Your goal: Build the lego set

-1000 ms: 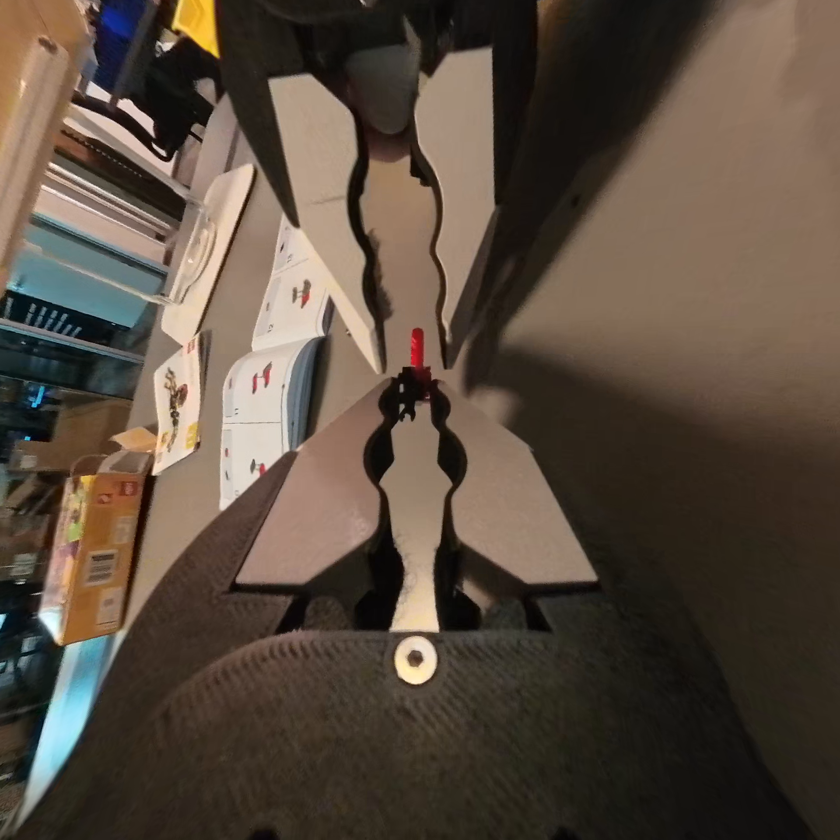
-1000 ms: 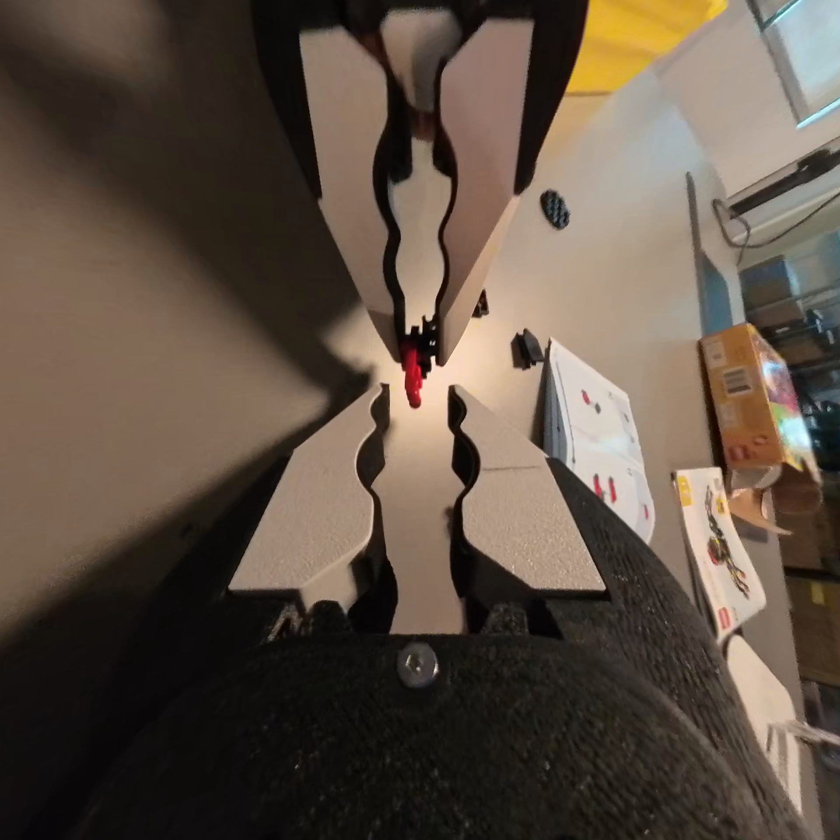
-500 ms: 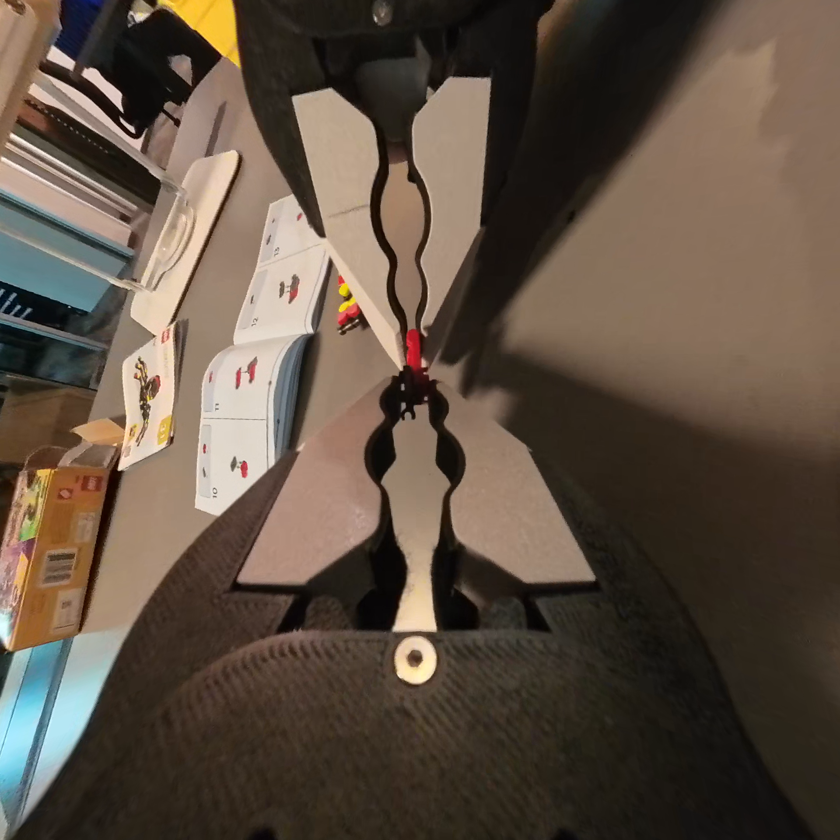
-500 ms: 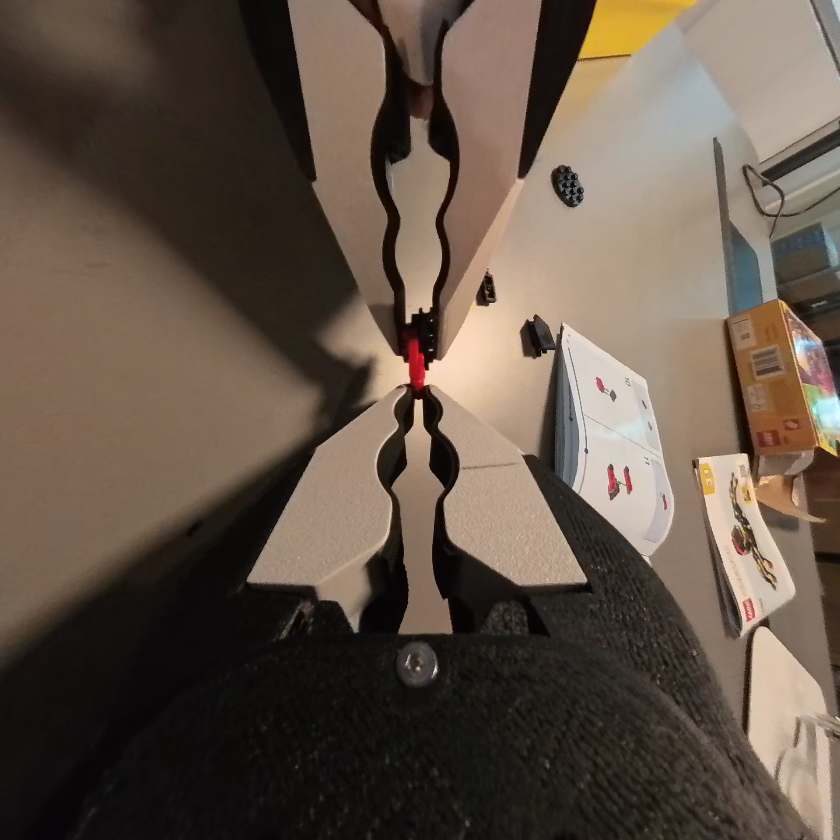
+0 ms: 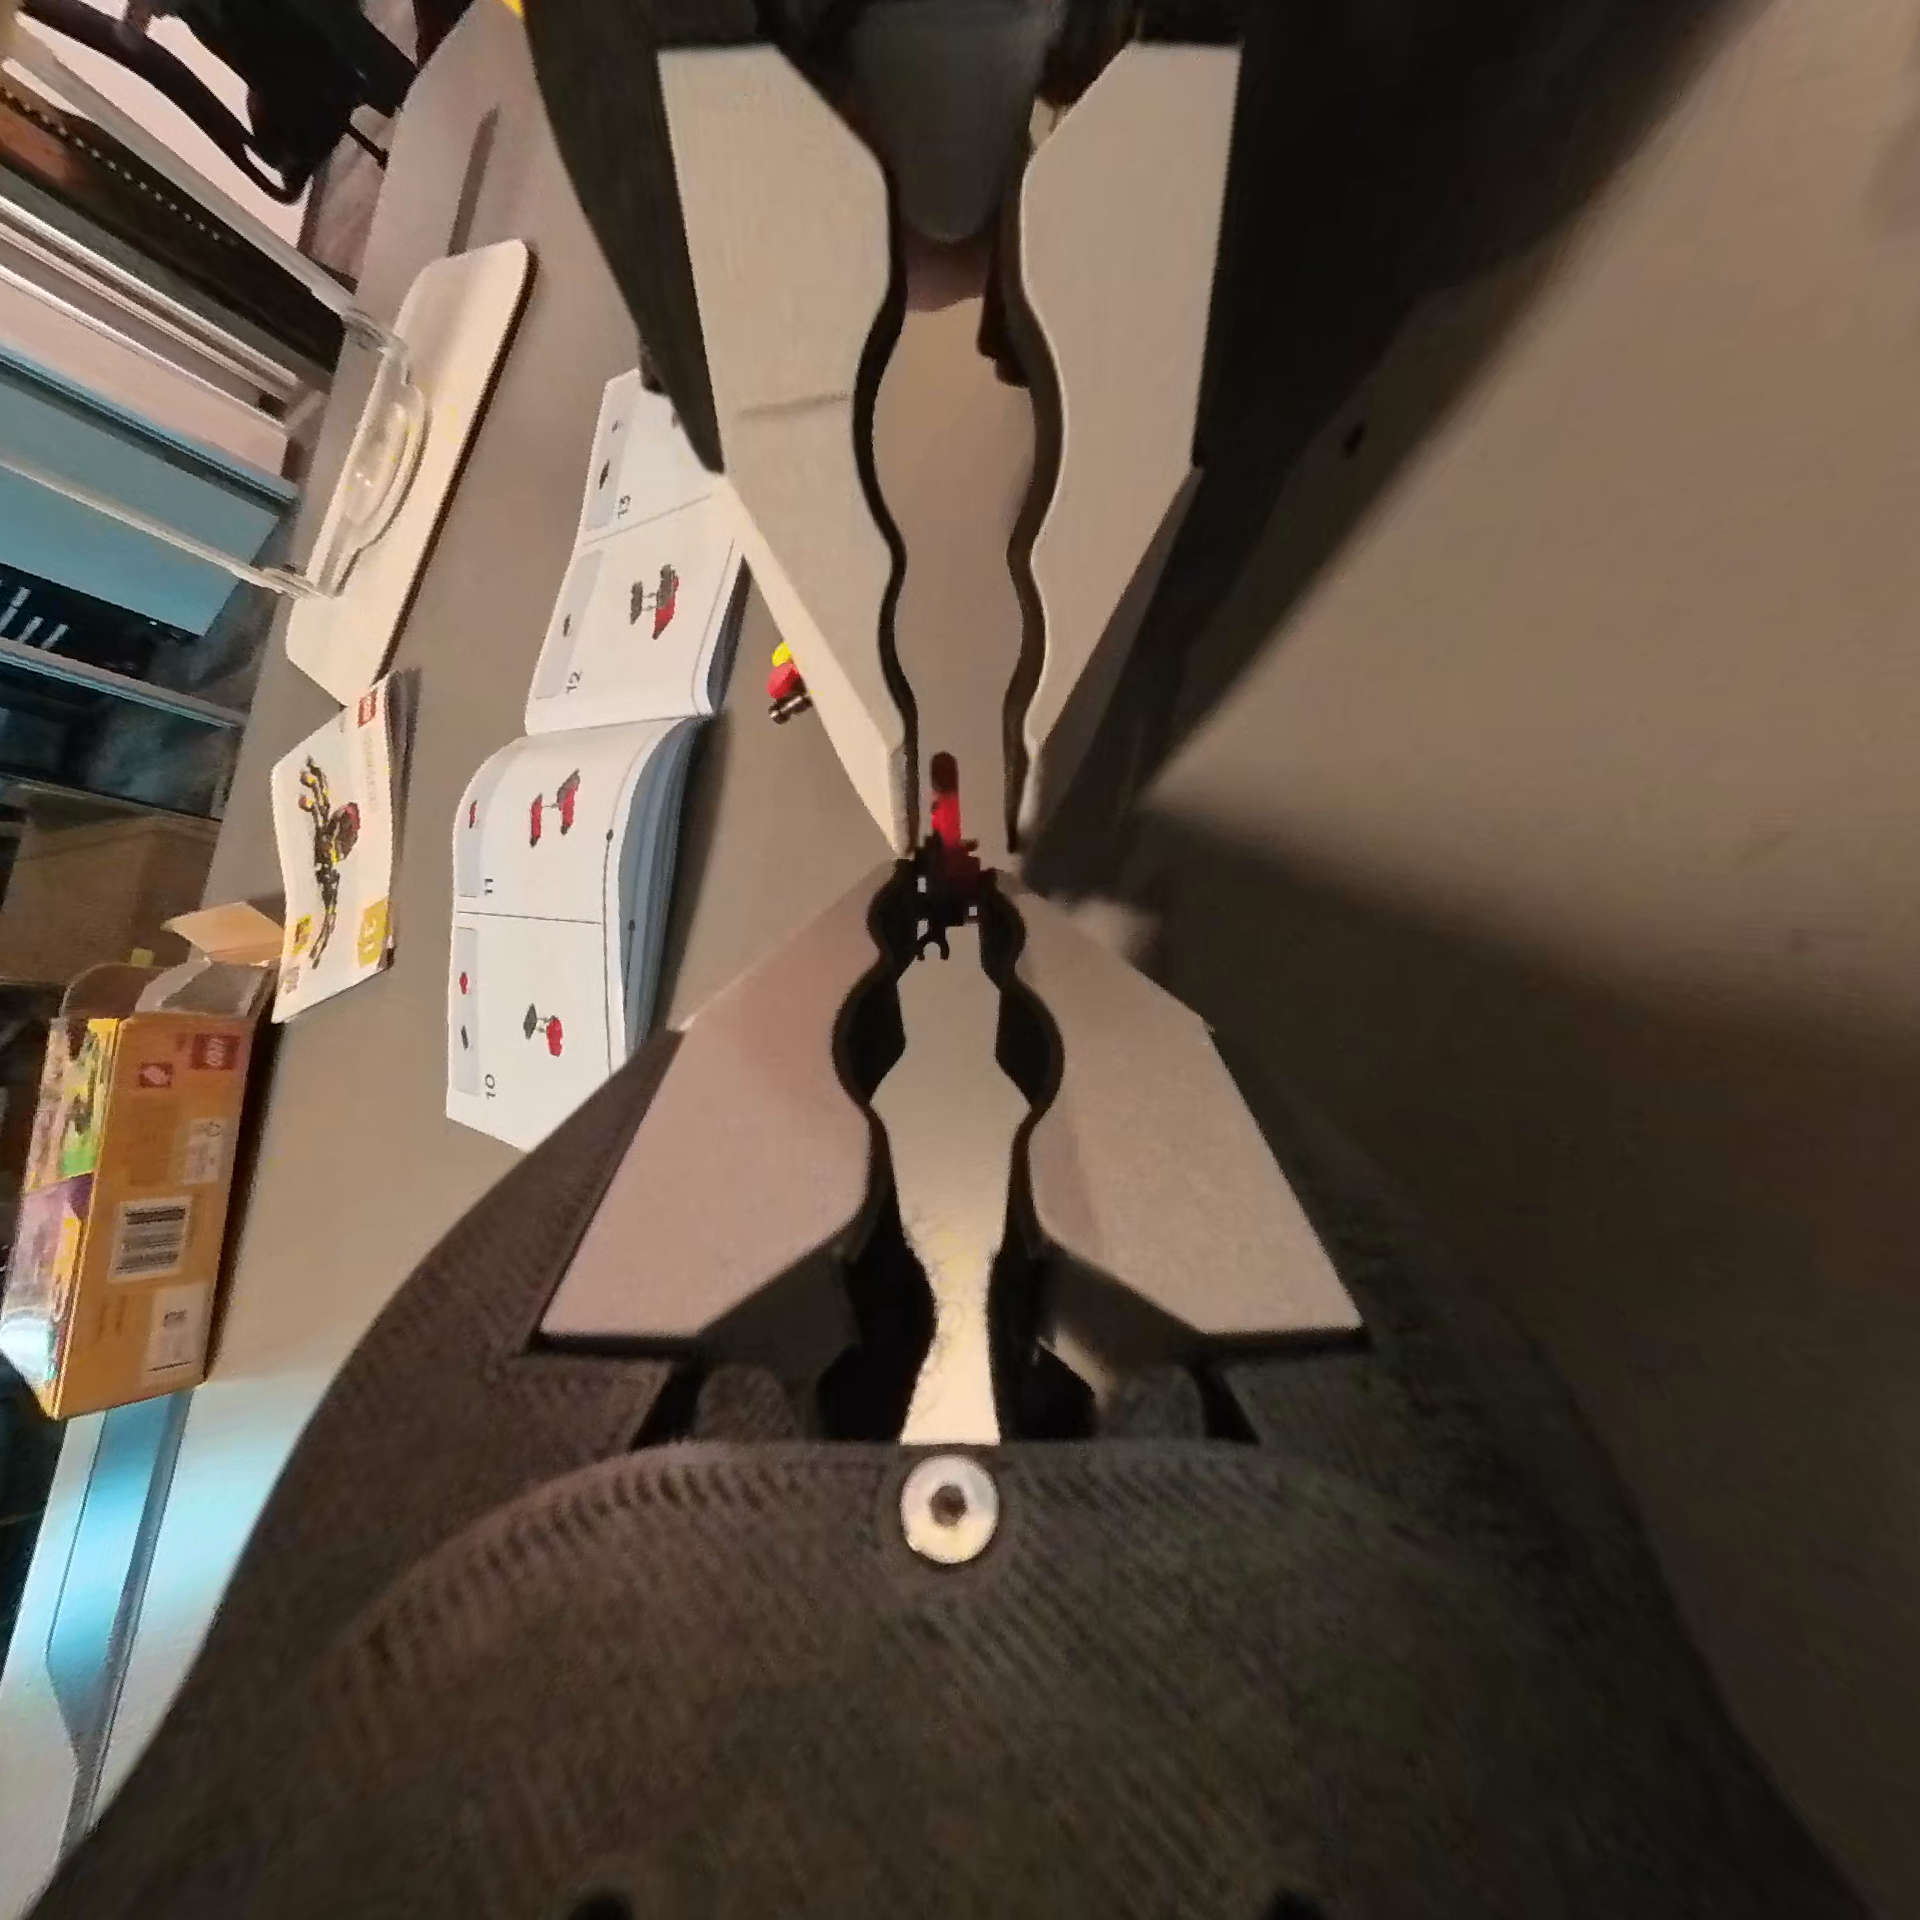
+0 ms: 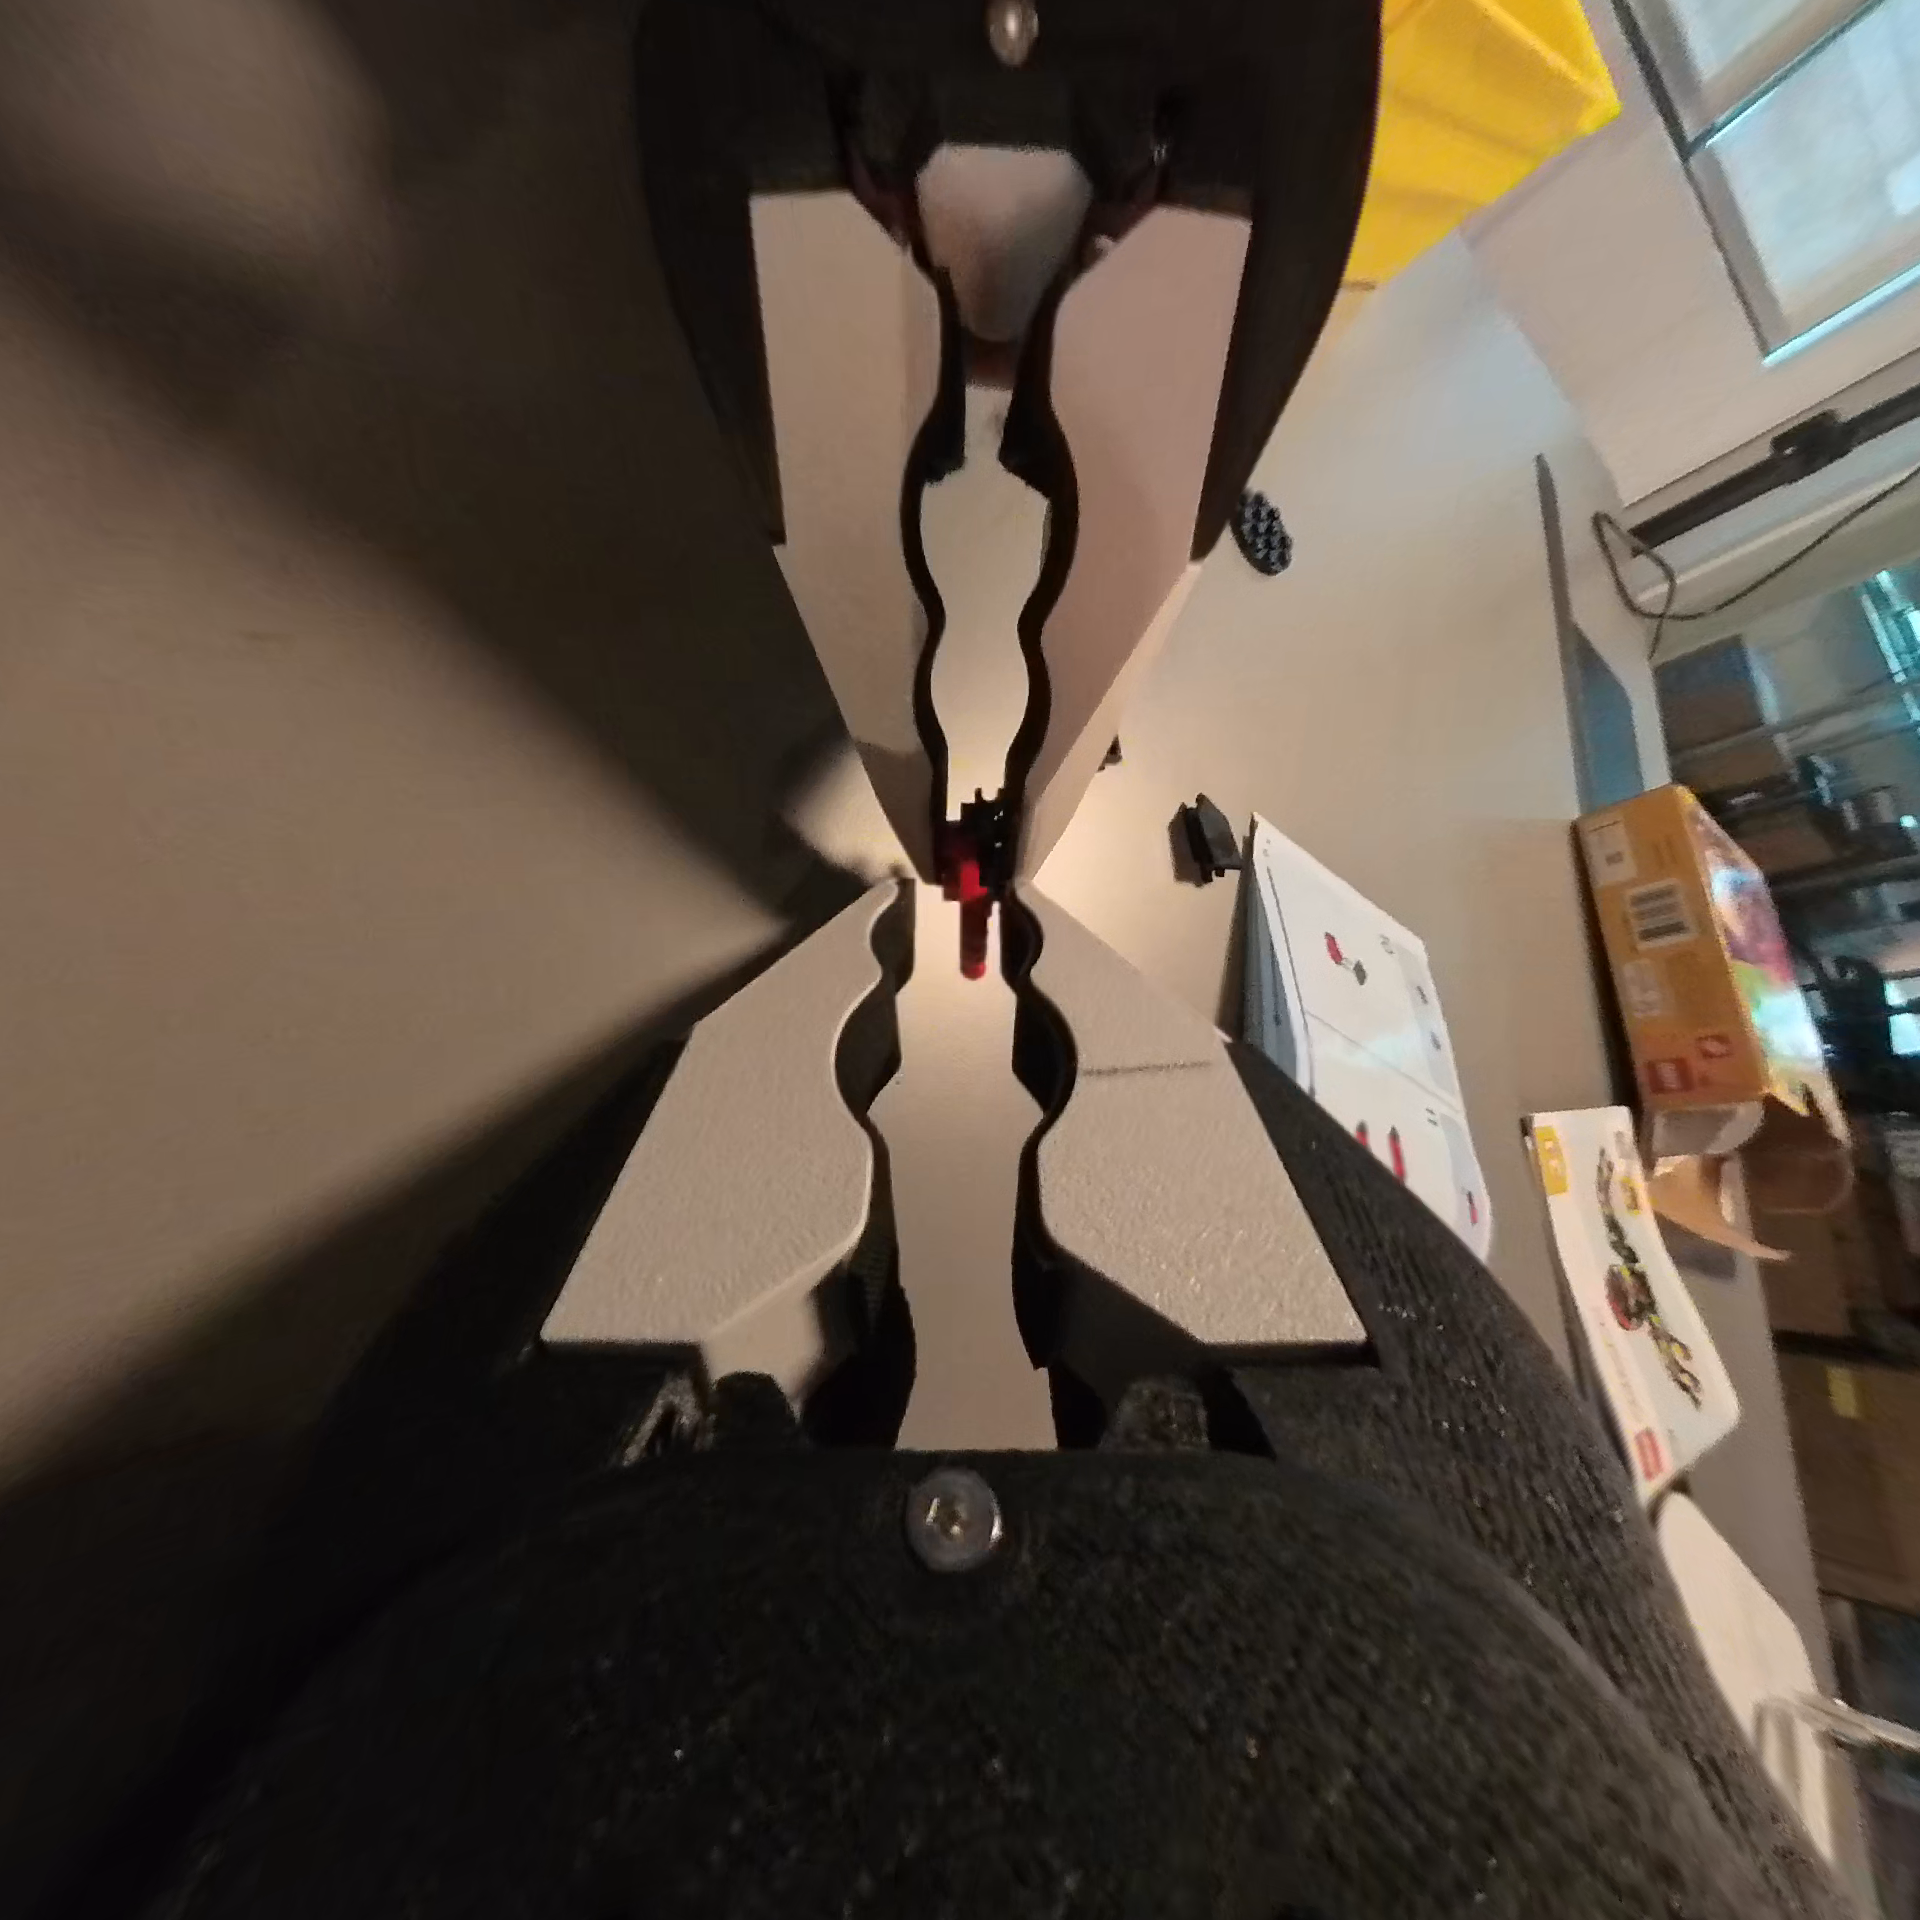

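The left claw is pinching the black-and-red lego piece; the right claw is gaping around its red tip

You have two grey wavy-edged grippers, the left gripper and the right gripper, and one small red-and-black lego assembly. On the grey surface you can count one open white instruction booklet, one closed illustrated leaflet, one yellow cardboard box and one pale rounded board. The right wrist view adds one round black studded piece, two small black pieces and one yellow bin.
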Demonstrator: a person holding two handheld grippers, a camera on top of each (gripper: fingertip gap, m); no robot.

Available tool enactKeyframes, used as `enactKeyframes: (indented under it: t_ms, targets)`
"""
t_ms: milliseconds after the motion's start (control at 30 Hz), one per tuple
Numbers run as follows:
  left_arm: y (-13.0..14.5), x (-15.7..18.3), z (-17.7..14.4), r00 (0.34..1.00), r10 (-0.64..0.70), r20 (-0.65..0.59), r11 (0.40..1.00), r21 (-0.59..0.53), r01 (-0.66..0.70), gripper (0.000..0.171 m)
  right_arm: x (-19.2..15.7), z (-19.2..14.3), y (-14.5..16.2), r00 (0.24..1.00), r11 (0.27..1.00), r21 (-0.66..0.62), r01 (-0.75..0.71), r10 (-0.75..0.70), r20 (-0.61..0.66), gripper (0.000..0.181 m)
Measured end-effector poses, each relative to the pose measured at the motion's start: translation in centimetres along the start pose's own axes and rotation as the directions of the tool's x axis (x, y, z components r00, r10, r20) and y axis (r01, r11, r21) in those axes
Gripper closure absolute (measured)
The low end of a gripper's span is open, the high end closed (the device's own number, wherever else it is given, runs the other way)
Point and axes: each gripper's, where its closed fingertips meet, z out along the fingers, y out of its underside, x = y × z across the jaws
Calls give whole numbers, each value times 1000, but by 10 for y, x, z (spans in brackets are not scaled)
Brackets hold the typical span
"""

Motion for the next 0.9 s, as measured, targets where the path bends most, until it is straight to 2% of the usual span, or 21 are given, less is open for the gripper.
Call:
enactKeyframes:
  t_ms: [233,267,333,433,533,600,633,767,833,900]
  targets:
    - [0,1,0,1000,-12,-5,999,32,12,159,0,-2,-1,994,995,-10,102,-102,-36,176]
    - [1,4,-1,999,-30,-39,999,26,31,156,-1,-1,0,990,991,-16,135,-136,-39,178]
    - [7,3,-4,996,-67,-61,998,0,67,137,-5,-1,4,973,974,-16,228,-228,-37,178]
    - [14,-8,-8,990,-134,-47,991,7,135,131,-14,0,7,972,972,4,234,-234,13,174]
    - [10,-16,-11,980,-197,-42,977,75,200,130,-15,-7,1,984,983,69,171,-174,44,154]
    - [7,-27,-15,973,-230,-2,965,131,229,126,-9,-10,-1,992,987,107,117,-121,26,133]
    - [4,-35,-19,968,-249,26,955,172,241,125,-3,-12,-1,996,987,129,91,-92,2,122]
    - [-1,-74,-49,912,-386,137,869,384,310,122,33,-28,-12,982,961,278,-5,57,-181,101]
    - [-1,-93,-67,869,-458,185,806,498,319,119,60,-46,-15,931,943,333,18,106,-351,101]
    - [2,-106,-81,834,-491,253,764,585,272,118,88,-69,-6,834,946,318,65,123,-538,103]
